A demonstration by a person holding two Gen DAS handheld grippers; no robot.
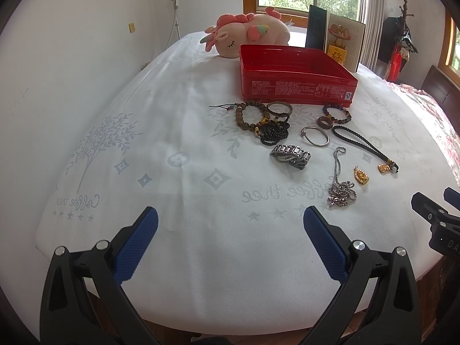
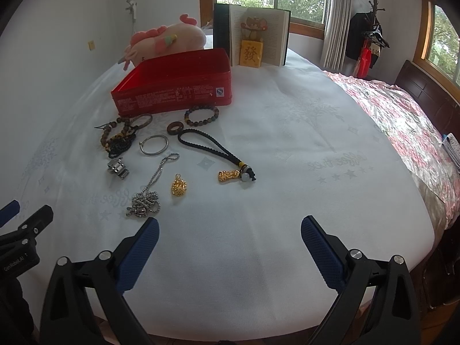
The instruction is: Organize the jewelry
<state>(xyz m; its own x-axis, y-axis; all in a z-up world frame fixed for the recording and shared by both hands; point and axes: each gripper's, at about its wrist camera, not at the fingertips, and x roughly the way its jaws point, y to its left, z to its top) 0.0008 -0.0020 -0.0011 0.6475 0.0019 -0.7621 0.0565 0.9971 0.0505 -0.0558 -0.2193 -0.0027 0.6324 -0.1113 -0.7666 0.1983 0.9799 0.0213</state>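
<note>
A red open tin box (image 1: pixel 296 87) (image 2: pixel 172 97) stands on a white cloth. In front of it lies scattered jewelry: brown bead bracelets (image 1: pixel 247 118), a black bead strand (image 1: pixel 274 133), a silver bangle (image 1: pixel 315 136) (image 2: pixel 154 144), a metal watch band (image 1: pixel 290 156) (image 2: pixel 118 168), a silver ball chain (image 1: pixel 340 191) (image 2: pixel 148 198), a gold pendant (image 1: pixel 360 176) (image 2: pixel 178 186), a black cord with a gold charm (image 1: pixel 371 151) (image 2: pixel 218 155), a dark bead bracelet (image 2: pixel 201 116) and a wooden ring (image 2: pixel 175 128). My left gripper (image 1: pixel 230 241) and right gripper (image 2: pixel 230 244) are open and empty, near the front edge.
A pink plush toy (image 1: pixel 247 33) (image 2: pixel 166 40) and an upright open book with a mouse figure (image 1: pixel 335 37) (image 2: pixel 253 38) stand behind the box. A pink floral quilt (image 2: pixel 402 132) covers the right side. A window and a coat rack (image 2: pixel 373 28) are behind.
</note>
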